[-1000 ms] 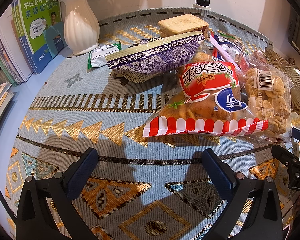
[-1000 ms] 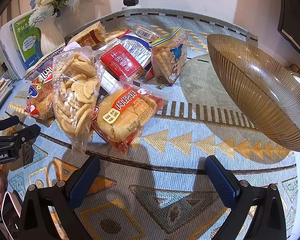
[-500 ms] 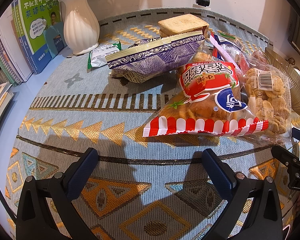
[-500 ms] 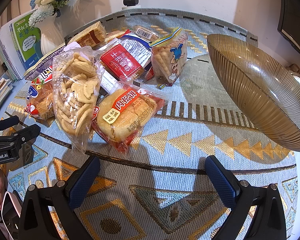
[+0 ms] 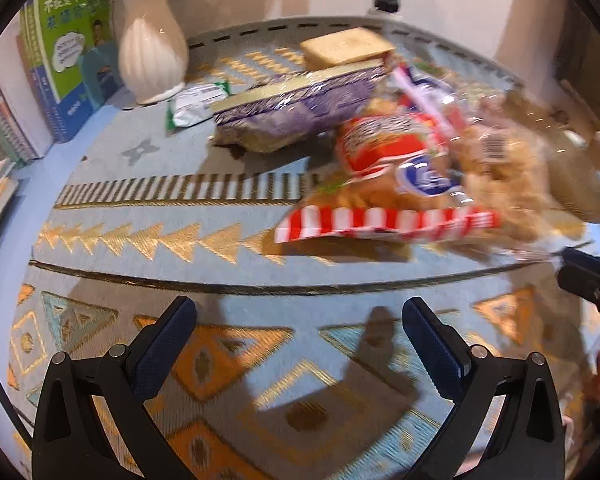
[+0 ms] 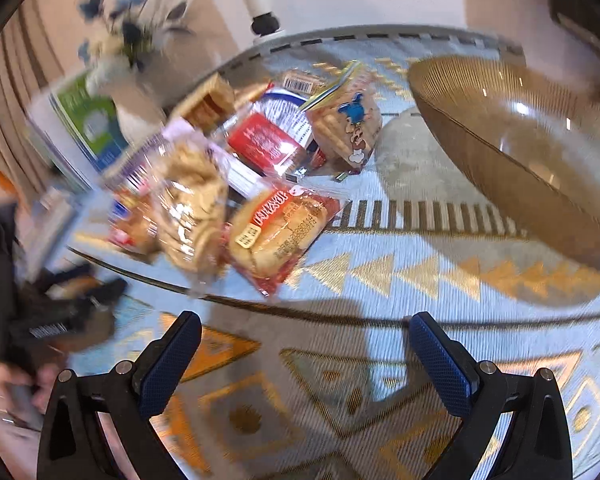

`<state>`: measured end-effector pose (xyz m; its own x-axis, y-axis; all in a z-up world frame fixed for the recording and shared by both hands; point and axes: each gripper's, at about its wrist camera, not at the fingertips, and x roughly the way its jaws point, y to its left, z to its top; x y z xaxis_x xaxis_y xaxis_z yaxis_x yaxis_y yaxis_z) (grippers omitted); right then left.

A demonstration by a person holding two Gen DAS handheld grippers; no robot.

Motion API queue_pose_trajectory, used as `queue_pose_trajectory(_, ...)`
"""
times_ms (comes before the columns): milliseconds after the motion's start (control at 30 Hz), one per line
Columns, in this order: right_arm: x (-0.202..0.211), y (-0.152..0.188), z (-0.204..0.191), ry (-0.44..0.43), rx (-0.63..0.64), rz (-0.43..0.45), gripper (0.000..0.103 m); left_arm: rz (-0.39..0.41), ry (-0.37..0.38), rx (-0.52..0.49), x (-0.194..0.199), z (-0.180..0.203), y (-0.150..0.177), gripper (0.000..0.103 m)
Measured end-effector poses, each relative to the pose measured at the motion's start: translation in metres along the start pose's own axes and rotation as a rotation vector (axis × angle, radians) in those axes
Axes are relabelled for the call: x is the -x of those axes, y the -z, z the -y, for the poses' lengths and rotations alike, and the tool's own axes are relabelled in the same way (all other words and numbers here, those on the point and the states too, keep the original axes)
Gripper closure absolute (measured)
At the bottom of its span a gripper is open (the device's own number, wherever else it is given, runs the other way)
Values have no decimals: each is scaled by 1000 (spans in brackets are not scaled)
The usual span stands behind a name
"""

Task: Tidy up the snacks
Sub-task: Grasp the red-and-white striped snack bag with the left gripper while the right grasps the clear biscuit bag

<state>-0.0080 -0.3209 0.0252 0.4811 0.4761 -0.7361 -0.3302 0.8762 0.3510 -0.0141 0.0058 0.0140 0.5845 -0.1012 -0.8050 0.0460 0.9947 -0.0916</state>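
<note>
A heap of snack packs lies on the patterned tablecloth. In the left wrist view a red-and-white striped bag [image 5: 388, 188] lies ahead to the right, with a purple bag [image 5: 300, 108] and a cracker pack [image 5: 346, 48] behind it. My left gripper [image 5: 300, 320] is open and empty, short of the bags. In the right wrist view a bread bun pack [image 6: 280, 232], a clear cookie bag [image 6: 192, 204] and a red pack [image 6: 264, 144] lie ahead to the left. My right gripper [image 6: 304, 336] is open and empty, near the bun pack. An amber glass bowl [image 6: 512, 152] stands at the right.
A white vase [image 5: 150, 44] with flowers and upright books [image 5: 72, 52] stand at the back left. A small green-and-white packet [image 5: 194, 102] lies by the vase. The left gripper [image 6: 56, 320] shows at the left edge of the right wrist view. The cloth's far edge curves behind the snacks.
Both views are now blurred by motion. The right gripper has moved forward and swung, so the bowl and snacks sit closer. The left view has shifted slightly. Both grippers stay open.
</note>
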Motion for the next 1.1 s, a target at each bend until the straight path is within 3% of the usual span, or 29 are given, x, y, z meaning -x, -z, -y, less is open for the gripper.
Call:
queue_pose_trajectory(200,25,-32,-35,-143,70,107,0,101,69,31,22,3,-35,0)
queue_pose_trajectory(433,-16,-56,-50,-215,51,85,1,25,77,4,-27,21,-61,0)
queue_pose_trajectory(500,-33,-62,-46,-245,29,79,7,-2,114,15,-43,21,-60,0)
queue_pose_trajectory(533,-39,-62,-43,-250,24,77,8,-16,149,26,-51,20,-58,0)
queue_pose_trajectory(567,-47,-59,-41,-248,19,70,11,26,142,11,-52,22,-55,0)
queue_pose_trajectory(633,-50,-53,-39,-231,26,99,13,33,107,-57,-53,33,-51,0)
queue_pose_trajectory(767,-50,-51,-38,-249,24,104,13,27,92,-74,-52,39,-49,0)
queue_pose_trajectory(933,-53,-45,-56,-158,127,115,14,26,91,-71,-52,39,-49,0)
queue_pose_trajectory(967,-52,-44,-59,-147,145,120,19,28,90,-69,-52,38,-48,0)
queue_pose_trajectory(1000,-50,-43,-60,-159,152,134,45,45,100,-61,-48,37,-46,11)
queue_pose_trajectory(1033,-50,-43,-59,-161,146,135,62,72,129,-56,-42,35,-47,26)
queue_pose_trajectory(1100,-51,-43,-53,-184,115,134,63,103,124,-59,-36,32,-45,30)
